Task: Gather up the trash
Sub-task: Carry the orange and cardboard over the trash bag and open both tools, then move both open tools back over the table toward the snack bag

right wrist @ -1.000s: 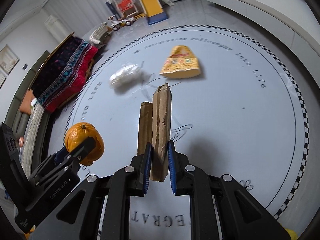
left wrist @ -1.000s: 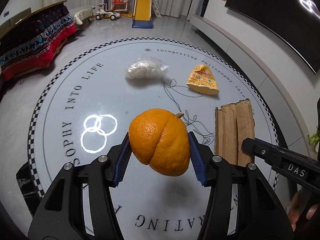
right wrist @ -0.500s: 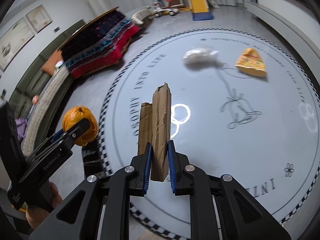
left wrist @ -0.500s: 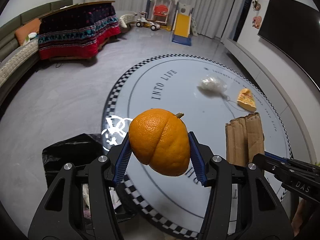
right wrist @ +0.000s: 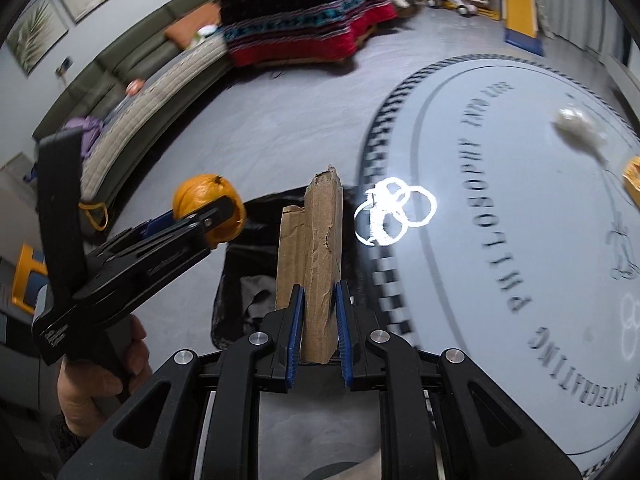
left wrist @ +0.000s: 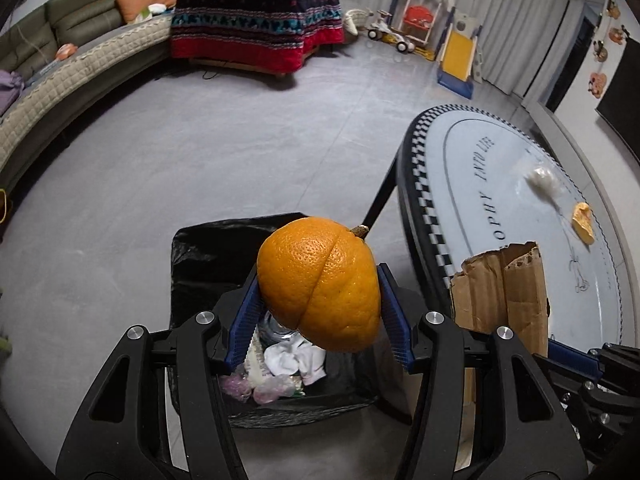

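1. the left wrist view looks down into the black trash bag (left wrist: 208, 264) on the floor and shows white and pink scraps inside it. the right wrist view does not show them; there only the dark mouth of the bag is seen, behind the cardboard.
2. the right wrist view alone shows the person's left hand (right wrist: 100, 364) on the handle. the picture is a bit blurred on the table side.
3. the left gripper (left wrist: 318, 320) is above the open bag, and its blue pads are pressed on both sides of one orange (left wrist: 320, 284), stem up and to the right.
4. the right gripper (right wrist: 318, 328) is just to the right, at the table edge, its fingers narrow and clamped on one torn piece of cardboard (right wrist: 316, 264) that stands upright.
5. on the round table (left wrist: 460, 168) two things lie, well apart from the grippers: one white plastic wad (left wrist: 542, 178) and one yellow wrapper (left wrist: 582, 218), joined by a thin thread.
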